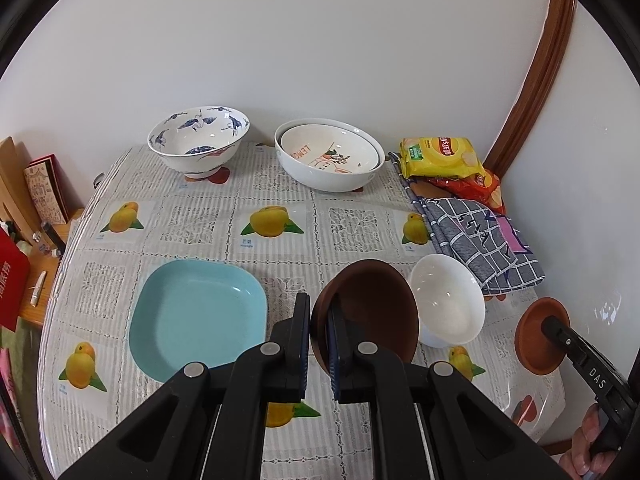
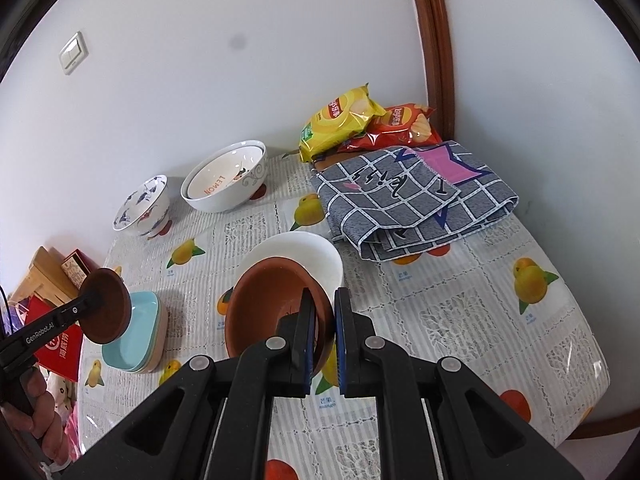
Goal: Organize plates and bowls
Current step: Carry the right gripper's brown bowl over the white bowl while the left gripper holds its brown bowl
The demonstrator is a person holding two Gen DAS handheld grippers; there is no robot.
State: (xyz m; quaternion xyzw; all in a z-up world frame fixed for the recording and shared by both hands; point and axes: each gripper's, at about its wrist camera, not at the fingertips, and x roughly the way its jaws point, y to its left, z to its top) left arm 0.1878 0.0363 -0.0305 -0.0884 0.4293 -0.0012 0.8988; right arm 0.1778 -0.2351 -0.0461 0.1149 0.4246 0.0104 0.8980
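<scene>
The left gripper (image 1: 319,334) was clamped on the rim of a dark brown bowl (image 1: 376,312), held tilted above the worktop (image 1: 280,184) between the light blue square plate (image 1: 198,316) and the white bowl (image 1: 448,300). The right gripper (image 2: 323,330) was pinched shut on the rim of a terracotta bowl (image 2: 272,308), held over that white bowl. Toward the wall stood a blue-patterned bowl (image 1: 199,142) and two nested white bowls (image 1: 330,160). A folded checked cloth (image 2: 412,196) and snack bags (image 2: 340,120) lay at the worktop's far right corner.
</scene>
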